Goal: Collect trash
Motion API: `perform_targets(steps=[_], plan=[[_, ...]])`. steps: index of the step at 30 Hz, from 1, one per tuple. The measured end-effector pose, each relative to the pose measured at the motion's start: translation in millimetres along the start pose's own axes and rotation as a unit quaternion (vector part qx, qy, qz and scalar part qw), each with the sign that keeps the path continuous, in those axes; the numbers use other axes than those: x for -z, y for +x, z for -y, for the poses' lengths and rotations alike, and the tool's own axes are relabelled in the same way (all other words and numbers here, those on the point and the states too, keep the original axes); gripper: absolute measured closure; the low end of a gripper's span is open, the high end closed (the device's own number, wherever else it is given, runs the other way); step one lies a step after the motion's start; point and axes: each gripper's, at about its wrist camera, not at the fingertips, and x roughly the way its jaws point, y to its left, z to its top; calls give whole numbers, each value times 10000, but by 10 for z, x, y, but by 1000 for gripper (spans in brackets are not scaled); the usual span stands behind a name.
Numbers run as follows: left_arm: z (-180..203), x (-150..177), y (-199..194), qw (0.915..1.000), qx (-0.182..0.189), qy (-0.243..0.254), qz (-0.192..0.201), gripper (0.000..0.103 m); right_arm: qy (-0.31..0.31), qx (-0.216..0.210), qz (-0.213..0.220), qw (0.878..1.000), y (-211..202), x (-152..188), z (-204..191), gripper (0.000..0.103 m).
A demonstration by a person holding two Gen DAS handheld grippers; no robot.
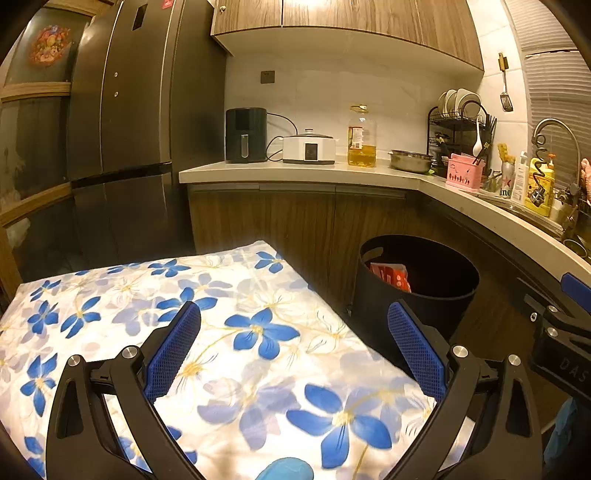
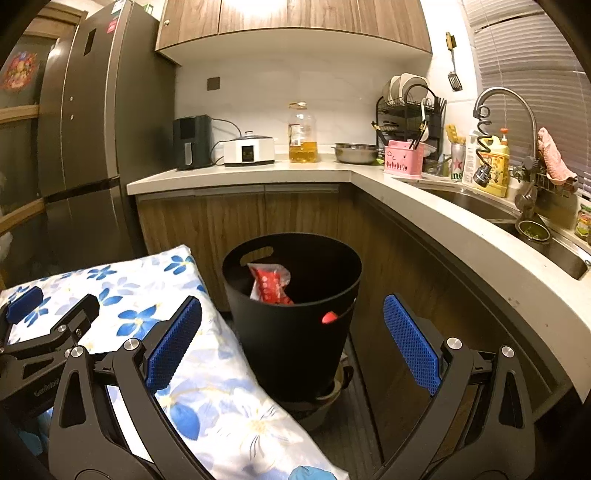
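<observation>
— Both grippers spread wide, gripping nothing: left gripper (image 1: pixel 293 314) over the floral cloth (image 1: pixel 221 332), right gripper (image 2: pixel 293 308) past its edge.
— Room ahead?
— Hemmed by counter (image 2: pixel 461 236) on the right, cloth on the left. Bin (image 2: pixel 291 314) dead ahead of right gripper, red wrapper (image 2: pixel 269 282) inside.

Warm yellow light is cast from under the upper cabinets (image 1: pixel 347 22), where glare is seen. The flowered cloth (image 1: pixel 229 332) is overexposed near. The fridge (image 2: pixel 85 129) and bin (image 2: pixel 291 314) are left dim. Edges are bent and vignetted; slight softness throughout.
</observation>
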Motion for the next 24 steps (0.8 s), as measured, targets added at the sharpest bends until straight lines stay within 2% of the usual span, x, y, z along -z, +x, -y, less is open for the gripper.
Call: perform_targets(steps=[24], plan=[[-331,325,-679,9999,115,-82,-25,6,-75,-22,140,9999,-818,317,-231,5]])
